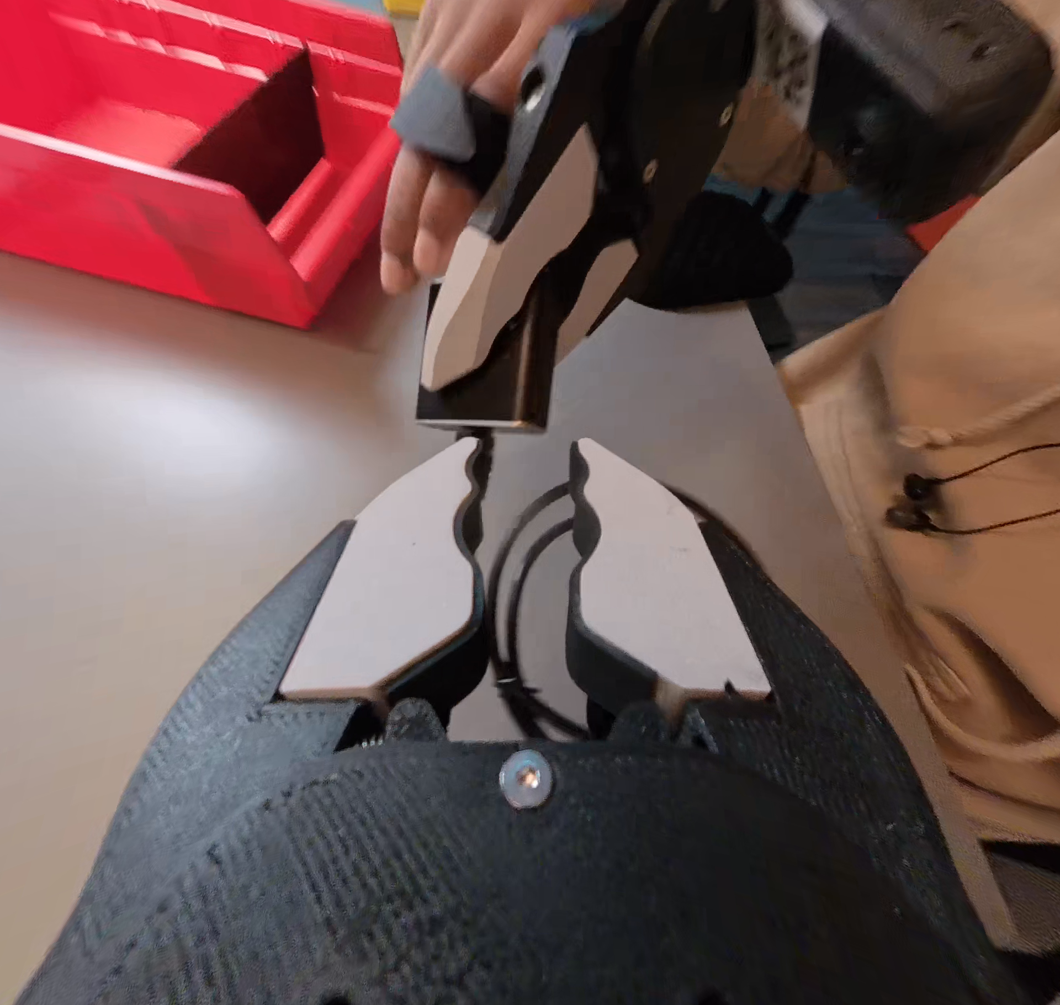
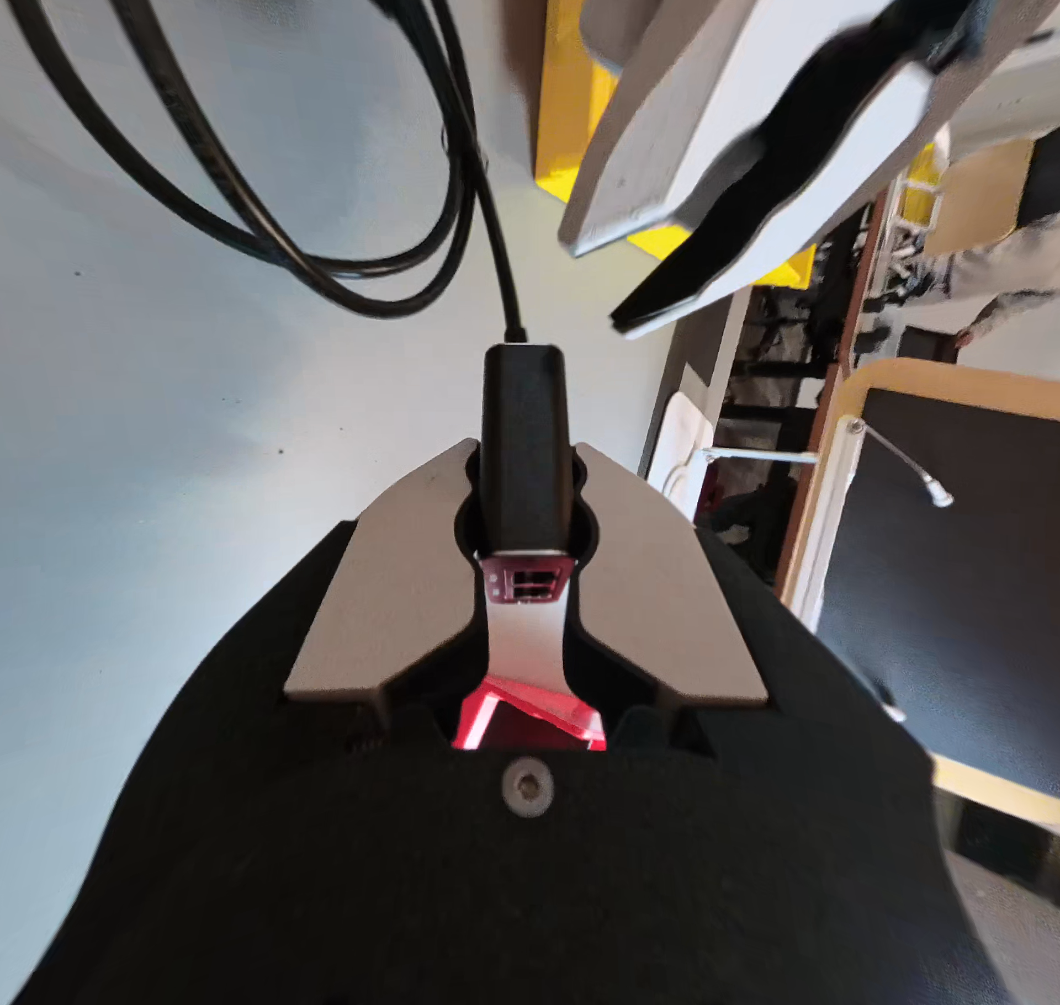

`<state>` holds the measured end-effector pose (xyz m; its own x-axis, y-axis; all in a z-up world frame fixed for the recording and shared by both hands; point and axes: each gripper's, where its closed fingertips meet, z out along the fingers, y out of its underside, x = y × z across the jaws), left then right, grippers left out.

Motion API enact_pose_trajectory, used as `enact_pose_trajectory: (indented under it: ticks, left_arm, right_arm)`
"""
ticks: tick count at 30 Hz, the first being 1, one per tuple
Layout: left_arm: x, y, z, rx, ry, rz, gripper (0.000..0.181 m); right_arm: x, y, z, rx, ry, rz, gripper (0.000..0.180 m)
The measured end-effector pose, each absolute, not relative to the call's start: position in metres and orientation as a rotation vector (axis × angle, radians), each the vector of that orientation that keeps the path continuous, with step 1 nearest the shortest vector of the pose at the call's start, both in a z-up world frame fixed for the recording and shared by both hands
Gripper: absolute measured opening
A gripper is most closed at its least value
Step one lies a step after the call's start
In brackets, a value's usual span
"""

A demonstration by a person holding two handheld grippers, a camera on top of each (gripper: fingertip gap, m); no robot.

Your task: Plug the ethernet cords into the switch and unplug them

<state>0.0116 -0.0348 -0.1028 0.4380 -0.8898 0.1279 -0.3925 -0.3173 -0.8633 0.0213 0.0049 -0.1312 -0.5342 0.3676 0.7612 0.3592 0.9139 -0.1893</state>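
Note:
The switch [image 2: 525,404] is a small black box. My right gripper [image 2: 526,447] is shut on its sides and holds it above the table. One black ethernet cord [image 2: 494,243] is plugged into its far end and loops away over the table. In the left wrist view the right gripper [image 1: 493,369] comes down from above, held by a hand, with the switch [image 1: 487,398] pointing at my left gripper [image 1: 525,444]. The left gripper is open. The cord [image 1: 516,564] runs between its fingers, close to the left finger. The left gripper also shows in the right wrist view [image 2: 596,283].
A red bin [image 1: 172,203] stands on the pale table [image 1: 172,461] at the far left. A yellow bin [image 2: 568,117] stands behind the left gripper. The person's tan clothing [image 1: 946,461] fills the right. A chair [image 2: 946,547] stands beyond the table edge. The grippers' ends are close to 5 centimetres from one another.

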Motion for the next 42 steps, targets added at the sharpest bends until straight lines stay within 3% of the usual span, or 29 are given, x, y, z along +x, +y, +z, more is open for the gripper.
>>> enact_pose_trajectory:
  ticks: [12,16,21,33,38,42]
  left_arm:
    - [0.016,-0.005,-0.083,-1.821,1.031,-0.203,0.041]
    - [0.007,0.002,-0.079,-1.801,0.988,-0.104,0.025]
    - [0.004,0.000,-0.066,-1.726,0.986,-0.079,0.023]
    - [0.017,-0.053,0.040,-1.159,0.756,-0.703,0.023]
    - [0.013,-0.056,0.044,-1.091,0.703,-0.830,0.022]
    - [0.010,-0.044,0.029,-1.218,0.735,-0.696,0.023]
  right_arm:
    - [0.003,0.023,-0.101,-0.790,-2.131,0.102,0.026]
    - [-0.003,0.018,-0.096,-0.811,-2.126,0.122,0.026]
    - [-0.007,0.015,-0.083,-0.827,-2.076,0.205,0.026]
    - [0.017,-0.044,0.032,-0.669,-1.594,1.438,0.034]
    - [0.020,-0.045,0.043,-0.639,-1.505,1.525,0.024]
    - [0.023,-0.034,0.035,-0.704,-1.578,1.397,0.024]
